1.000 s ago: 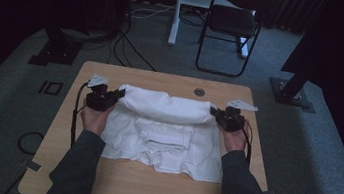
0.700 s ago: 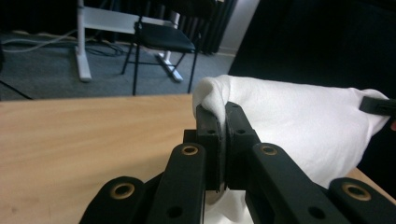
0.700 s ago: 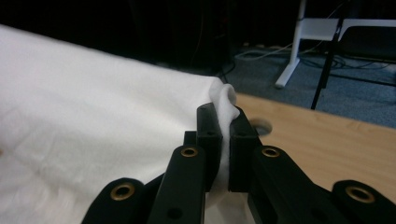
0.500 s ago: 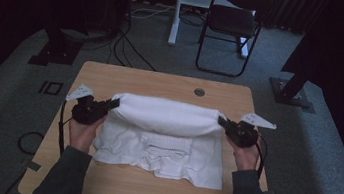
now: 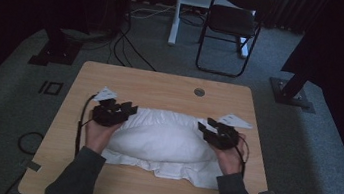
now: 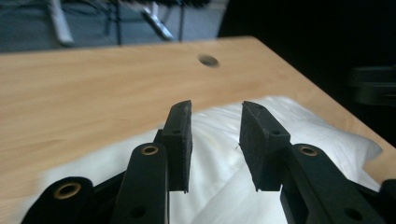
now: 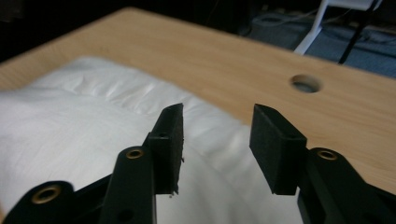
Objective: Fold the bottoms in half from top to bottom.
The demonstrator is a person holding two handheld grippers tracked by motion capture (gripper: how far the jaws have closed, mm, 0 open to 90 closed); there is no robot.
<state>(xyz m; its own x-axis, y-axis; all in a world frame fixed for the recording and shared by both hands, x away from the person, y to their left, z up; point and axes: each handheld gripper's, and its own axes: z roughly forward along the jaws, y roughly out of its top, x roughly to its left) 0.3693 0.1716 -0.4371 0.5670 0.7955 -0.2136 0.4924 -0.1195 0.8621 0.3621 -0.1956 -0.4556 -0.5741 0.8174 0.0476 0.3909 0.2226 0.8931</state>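
White cotton, soft and limp: the garment [image 5: 161, 143] looks light and will sag, drape and crease wherever it is lifted, so it is unlikely to slip from rubbery pads but will not hold any shape by itself. The best places to take hold are probably the two outer ends of the folded-over upper layer, one end per gripper, pinching through a doubled edge so that the fold travels as one piece rather than peeling apart.

It lies near the middle of the wooden desk [image 5: 161, 83], toward the person's side, a puffy rounded fold on top and a flatter, wrinkled layer showing below it along the near edge. The fabric is plain, with fine creases.

The left gripper [image 5: 125, 109] sits at the cloth's left end and the right gripper [image 5: 208, 127] at its right end. In both gripper views the fingers [image 6: 180, 140] stand apart over the cloth, with nothing between them.
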